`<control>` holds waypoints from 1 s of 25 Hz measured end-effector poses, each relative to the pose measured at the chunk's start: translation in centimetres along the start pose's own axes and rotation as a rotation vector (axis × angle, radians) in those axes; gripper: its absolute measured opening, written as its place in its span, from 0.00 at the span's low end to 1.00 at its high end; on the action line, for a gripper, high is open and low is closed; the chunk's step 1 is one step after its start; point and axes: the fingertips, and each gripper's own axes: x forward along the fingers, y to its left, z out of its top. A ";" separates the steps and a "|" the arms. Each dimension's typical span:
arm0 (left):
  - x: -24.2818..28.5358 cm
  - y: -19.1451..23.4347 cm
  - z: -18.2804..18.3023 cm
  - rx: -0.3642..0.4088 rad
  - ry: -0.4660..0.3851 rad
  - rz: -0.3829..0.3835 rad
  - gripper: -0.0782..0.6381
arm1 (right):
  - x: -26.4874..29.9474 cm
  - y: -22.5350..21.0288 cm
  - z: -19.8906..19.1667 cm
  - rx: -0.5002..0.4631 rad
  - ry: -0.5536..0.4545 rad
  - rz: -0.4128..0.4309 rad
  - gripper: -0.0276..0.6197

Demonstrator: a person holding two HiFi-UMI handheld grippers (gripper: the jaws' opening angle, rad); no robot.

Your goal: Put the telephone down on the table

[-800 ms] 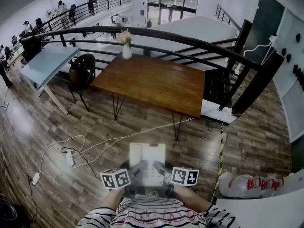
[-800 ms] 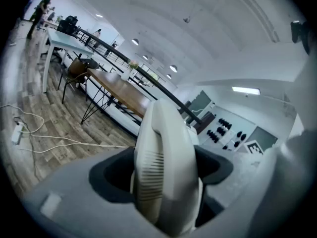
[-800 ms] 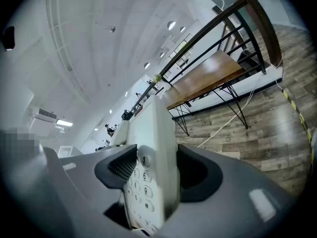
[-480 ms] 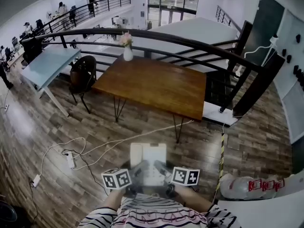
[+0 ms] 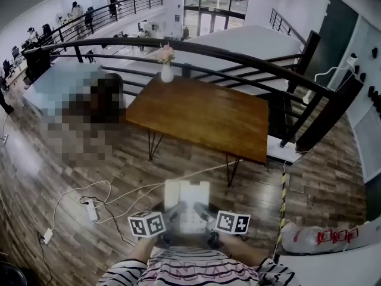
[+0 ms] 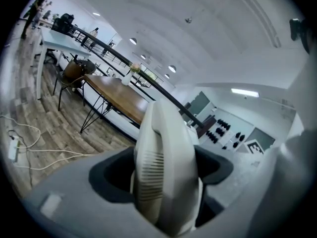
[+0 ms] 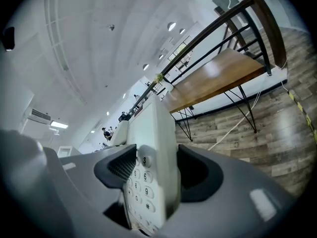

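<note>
A cream telephone (image 5: pixel 186 204) hangs level in front of me above the wooden floor, held from both sides. My left gripper (image 5: pixel 173 214) is shut on its handset side (image 6: pixel 166 172), and my right gripper (image 5: pixel 202 213) is shut on its keypad side (image 7: pixel 148 177). The brown wooden table (image 5: pixel 208 115) stands ahead, well beyond the phone, with a white vase of flowers (image 5: pixel 167 70) at its far left corner.
A black curved railing (image 5: pixel 256 61) runs behind the table. White cables and a power strip (image 5: pixel 90 210) lie on the floor at the left. A clear bag (image 5: pixel 315 237) lies at the right. A chair and a pale blue table stand at the left under a mosaic patch.
The table and railing have shifted slightly right and lower in the head view. Both grippers and the phone keep the same place in front of me.
</note>
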 end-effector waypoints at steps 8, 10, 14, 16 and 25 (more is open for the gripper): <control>-1.5 8.0 8.0 0.012 0.024 -0.018 0.62 | 10.1 4.8 1.7 0.022 -0.030 -0.018 0.45; -1.9 9.9 9.7 0.013 0.023 -0.019 0.62 | 12.3 6.0 2.0 0.023 -0.035 -0.020 0.45; -2.8 12.8 12.4 0.023 0.025 -0.017 0.62 | 15.9 7.8 2.4 0.028 -0.044 -0.012 0.45; -3.0 13.9 13.5 0.031 0.027 -0.016 0.62 | 17.3 8.4 2.6 0.035 -0.049 -0.008 0.45; -0.4 17.5 17.3 0.003 0.019 -0.013 0.62 | 22.4 8.1 5.7 0.037 -0.037 -0.021 0.45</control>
